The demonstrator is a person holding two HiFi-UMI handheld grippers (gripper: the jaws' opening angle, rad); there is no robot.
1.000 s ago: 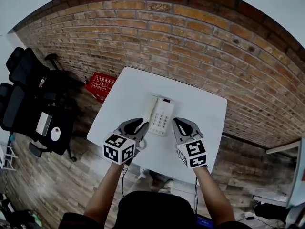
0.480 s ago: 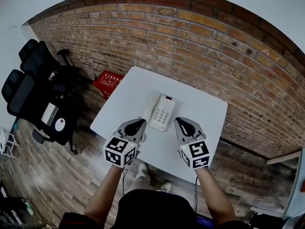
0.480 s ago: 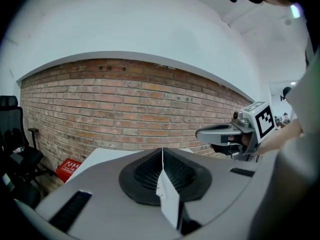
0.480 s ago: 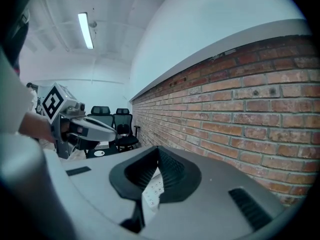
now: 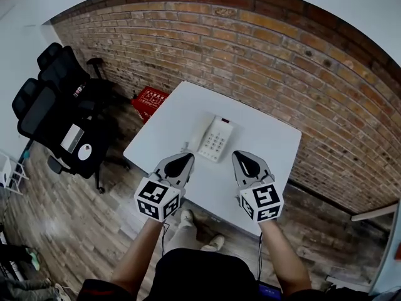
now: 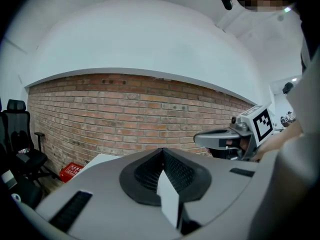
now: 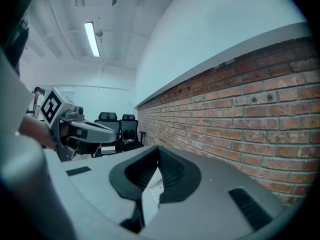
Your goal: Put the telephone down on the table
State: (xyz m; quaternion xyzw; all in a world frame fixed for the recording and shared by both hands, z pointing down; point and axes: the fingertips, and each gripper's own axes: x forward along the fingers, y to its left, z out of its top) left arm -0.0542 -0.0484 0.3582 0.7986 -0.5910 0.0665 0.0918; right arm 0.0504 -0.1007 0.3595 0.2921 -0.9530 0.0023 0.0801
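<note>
Since the telephone point(image 5: 215, 139) already sits flat on the white table point(image 5: 269, 137), with its handset point(image 5: 199, 137) resting along its left side, the job looks done. What remains is not spoiling it. Your left gripper point(image 5: 186, 157) has just been closing its jaws, and they now meet with nothing between them. Your right gripper point(image 5: 240, 155) is likewise fully closed and empty. Both hover near the table's front edge, apart from the telephone, one to each side. If you swing either hand forward or inward, a jaw tip could shove the telephone or knock the handset loose.
</note>
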